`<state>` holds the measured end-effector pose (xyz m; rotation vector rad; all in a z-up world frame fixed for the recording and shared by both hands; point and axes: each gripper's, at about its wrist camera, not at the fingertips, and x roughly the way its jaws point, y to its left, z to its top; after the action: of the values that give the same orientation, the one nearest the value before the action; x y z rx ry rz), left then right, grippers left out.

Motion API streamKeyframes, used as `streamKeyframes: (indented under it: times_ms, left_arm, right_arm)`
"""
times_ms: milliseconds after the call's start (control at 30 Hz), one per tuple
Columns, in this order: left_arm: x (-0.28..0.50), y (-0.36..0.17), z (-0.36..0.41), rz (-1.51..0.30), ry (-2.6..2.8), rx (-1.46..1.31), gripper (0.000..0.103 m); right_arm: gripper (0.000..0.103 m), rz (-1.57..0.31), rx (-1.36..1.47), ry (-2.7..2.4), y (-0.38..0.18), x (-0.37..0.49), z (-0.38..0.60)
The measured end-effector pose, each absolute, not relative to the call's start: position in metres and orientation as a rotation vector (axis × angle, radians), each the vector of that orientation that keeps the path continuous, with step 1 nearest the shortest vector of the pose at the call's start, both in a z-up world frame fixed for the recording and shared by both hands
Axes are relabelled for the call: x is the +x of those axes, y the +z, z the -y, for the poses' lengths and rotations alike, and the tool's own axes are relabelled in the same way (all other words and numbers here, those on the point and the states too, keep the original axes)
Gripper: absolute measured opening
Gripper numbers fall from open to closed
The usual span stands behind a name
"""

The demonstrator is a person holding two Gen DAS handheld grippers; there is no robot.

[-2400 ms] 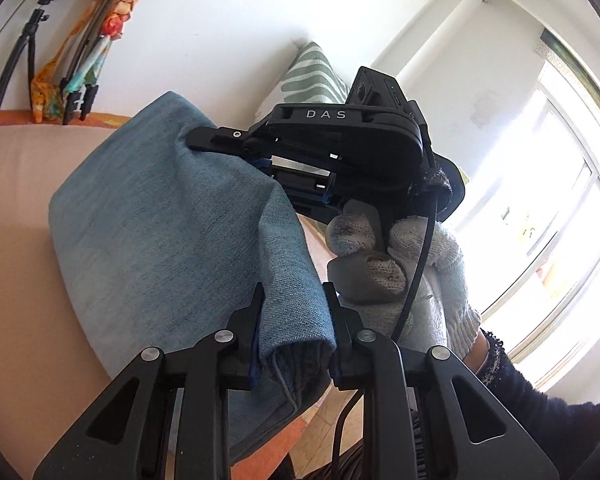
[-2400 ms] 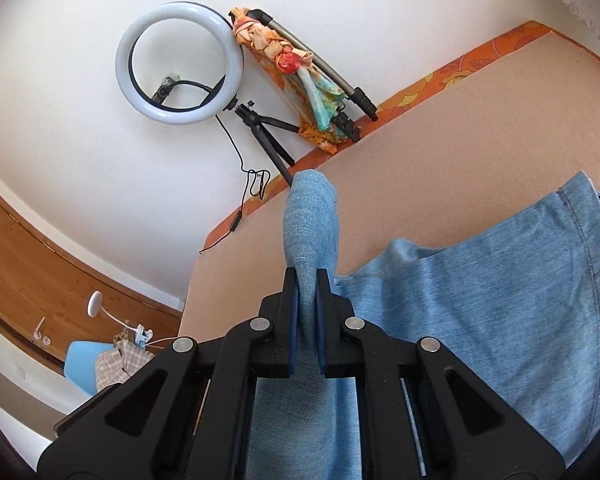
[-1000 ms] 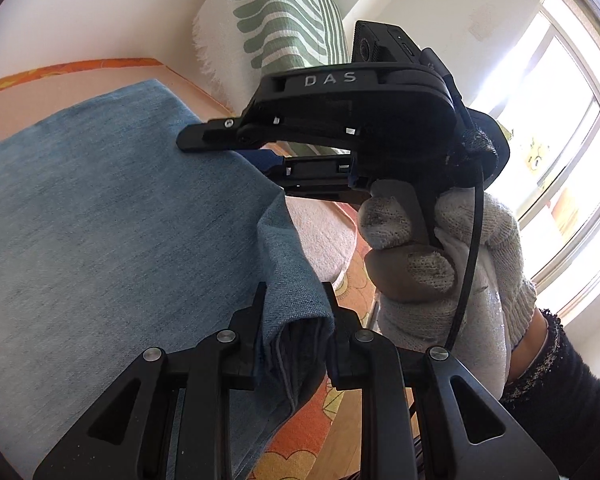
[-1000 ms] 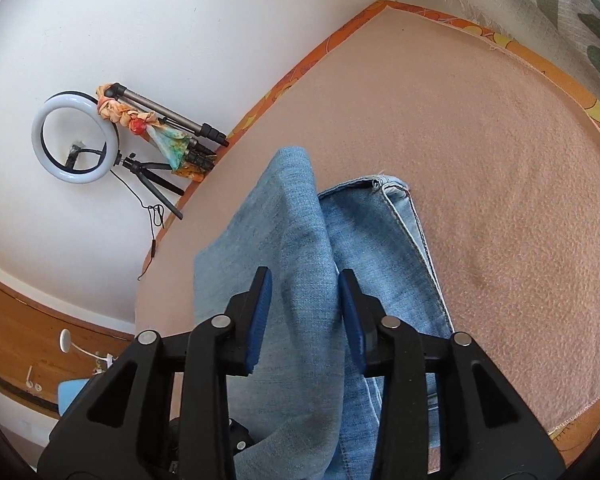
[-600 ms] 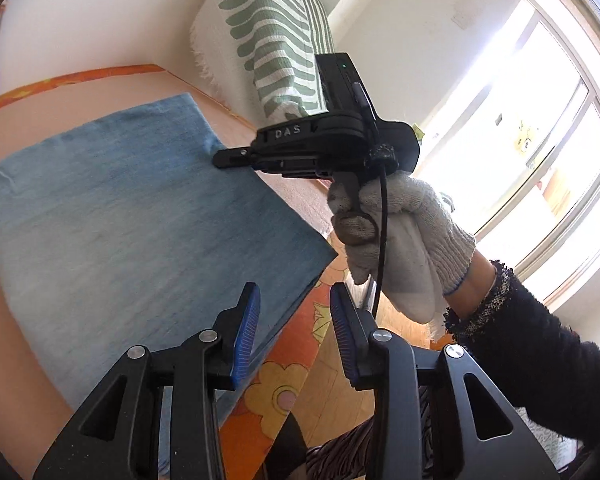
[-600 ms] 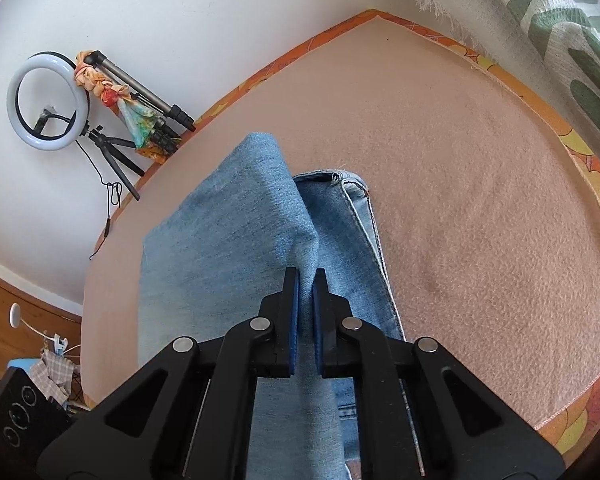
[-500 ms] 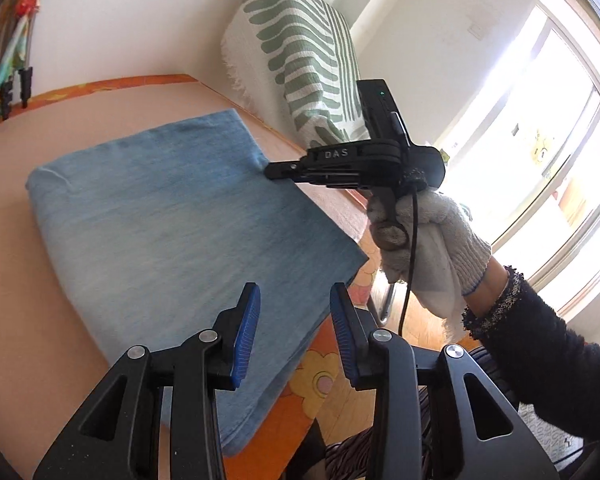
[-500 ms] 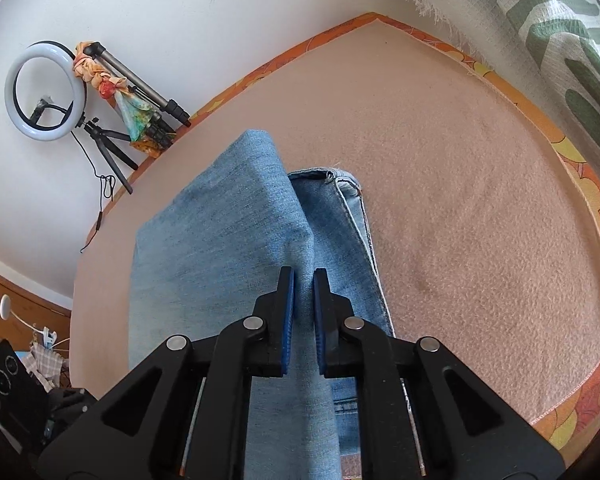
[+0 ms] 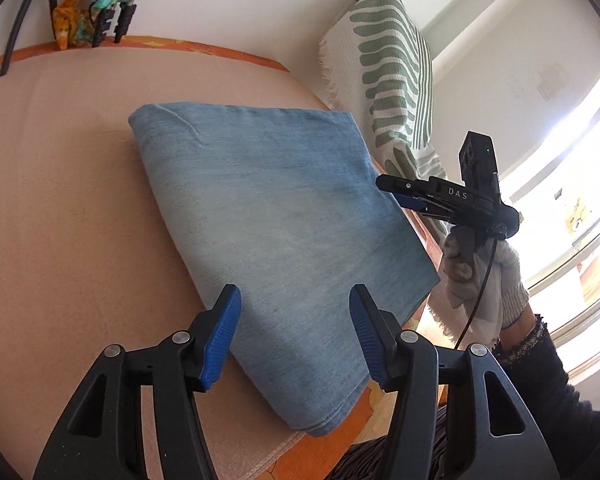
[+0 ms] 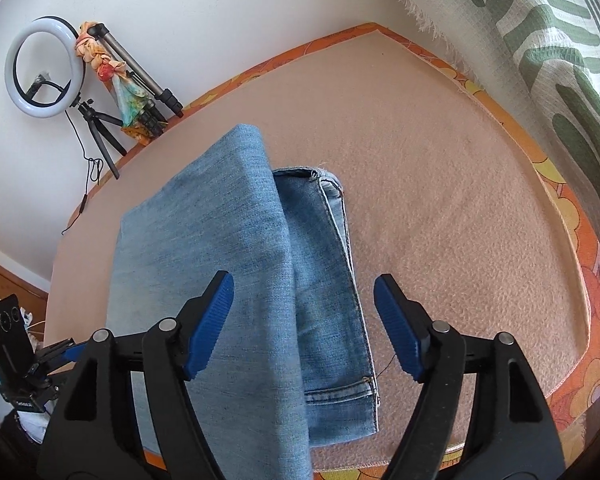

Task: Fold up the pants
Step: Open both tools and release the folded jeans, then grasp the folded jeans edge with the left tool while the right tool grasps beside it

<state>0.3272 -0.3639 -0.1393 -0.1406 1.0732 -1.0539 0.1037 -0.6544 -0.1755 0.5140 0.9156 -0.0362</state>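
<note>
The left gripper (image 9: pixel 294 320), black-framed with ribbed blue pads, stands spread and empty above the near edge of the folded light-blue denim pants (image 9: pixel 268 216). The right gripper (image 10: pixel 302 316) is likewise released, holding nothing, its jaws wide over the top layer. The pants lie as a flat rectangular stack on the peach, felt-like blanket (image 10: pixel 440 208), near its front edge; hemmed, stitched lower layers (image 10: pixel 340 280) stick out beyond the upper fold. The fold looks essentially done; next probably comes squaring that offset or smoothing. A green-striped woven cushion (image 9: pixel 392 64) leans behind.
</note>
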Motion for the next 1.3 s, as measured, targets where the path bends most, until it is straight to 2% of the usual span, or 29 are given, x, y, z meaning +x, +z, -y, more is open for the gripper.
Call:
streamKeyframes:
  times_ms: [267,500,800,867,933,1000,1167,1233,1300]
  left_arm:
    - [0.356,-0.157,0.357,-1.134,-1.011,-0.268,0.056]
    - [0.366,-0.160,0.355,-1.141,-0.980,-0.279,0.056]
    - [0.375,-0.170,0.357,-1.149,-0.928,-0.264,0.056]
    - [0.374,-0.169,0.362,-1.139,-0.932,-0.253,0.059]
    - [0.374,-0.168,0.367,-1.132,-0.943,-0.254,0.065]
    - [0.375,-0.168,0.371,-1.119,-0.952,-0.264,0.069]
    - [0.377,-0.169,0.376,-1.106,-0.954,-0.281,0.069]
    - [0.374,-0.168,0.379,-1.091,-0.938,-0.232,0.057]
    - [0.370,-0.166,0.383,-1.070,-0.921,-0.175,0.054]
  right_arm:
    - [0.084,-0.933,0.592,0.048,-0.202,0.110,0.664]
    - [0.087,-0.851,0.715,0.152,-0.209,0.112,0.675]
    - [0.087,-0.839,0.624,0.208,-0.207,0.117,0.655]
    - [0.086,-0.830,0.628,0.204,-0.207,0.116,0.655]
    - [0.083,-0.831,0.623,0.189,-0.206,0.116,0.655]
    - [0.062,-0.853,0.626,0.204,-0.209,0.119,0.652]
    - [0.049,-0.862,0.576,0.170,-0.201,0.120,0.640]
    - [0.046,-0.865,0.550,0.150,-0.197,0.121,0.636]
    - [0.043,-0.866,0.525,0.132,-0.192,0.121,0.631]
